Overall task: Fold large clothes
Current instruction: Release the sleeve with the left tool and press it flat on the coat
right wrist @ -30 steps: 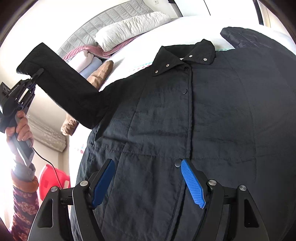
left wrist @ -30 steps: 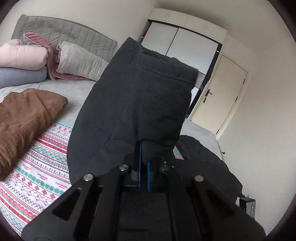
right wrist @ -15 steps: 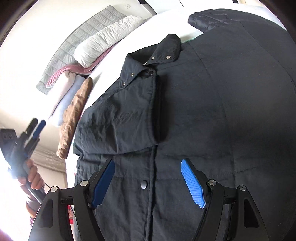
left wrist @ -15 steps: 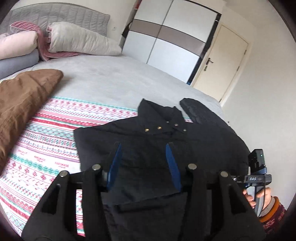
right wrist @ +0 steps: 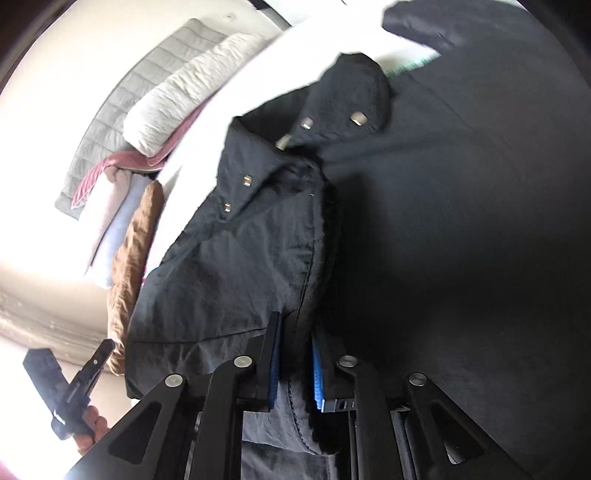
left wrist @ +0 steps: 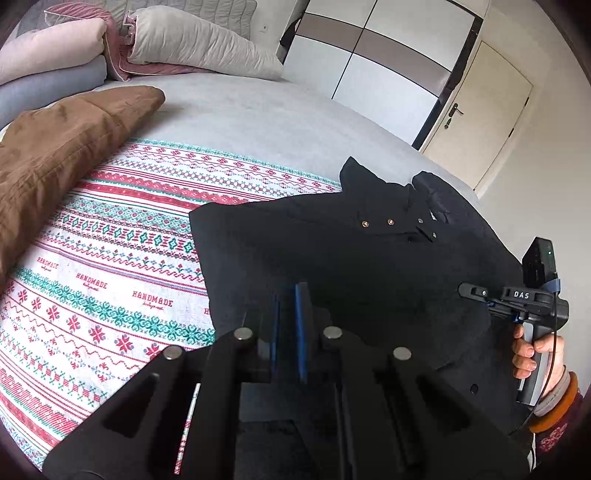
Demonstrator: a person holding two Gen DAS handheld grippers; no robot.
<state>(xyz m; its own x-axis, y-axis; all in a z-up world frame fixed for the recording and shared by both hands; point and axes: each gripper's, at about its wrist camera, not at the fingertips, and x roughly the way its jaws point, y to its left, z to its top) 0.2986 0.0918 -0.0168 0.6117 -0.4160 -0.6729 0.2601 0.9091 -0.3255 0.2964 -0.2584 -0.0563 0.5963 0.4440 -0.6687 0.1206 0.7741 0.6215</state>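
Note:
A black quilted jacket (left wrist: 369, 266) lies front up on the bed, collar toward the far side. One sleeve is folded across its front (right wrist: 240, 266). My right gripper (right wrist: 295, 325) sits low on the jacket front, its jaws closing, and a ridge of the fabric at the folded sleeve's edge is pinched between the blue pads. In the left wrist view the right gripper (left wrist: 463, 289) shows at the jacket's right side, held by a hand. My left gripper (left wrist: 290, 291) hovers over the jacket's near edge with its jaws closing and nothing between them; it also shows as the left gripper (right wrist: 107, 345) off the jacket's corner.
A patterned blanket (left wrist: 110, 258) lies under the jacket. A brown garment (left wrist: 55, 155) is on the bed to the left, with pillows (left wrist: 203, 44) stacked at the headboard. A wardrobe (left wrist: 369, 62) and a door (left wrist: 480, 110) stand beyond the bed. The jacket's other sleeve (right wrist: 443, 22) lies spread out.
The left gripper let go of the raised sleeve, which now lies folded over the jacket front, then dropped lower and closed. The right gripper moved across the jacket and closed on its fabric.

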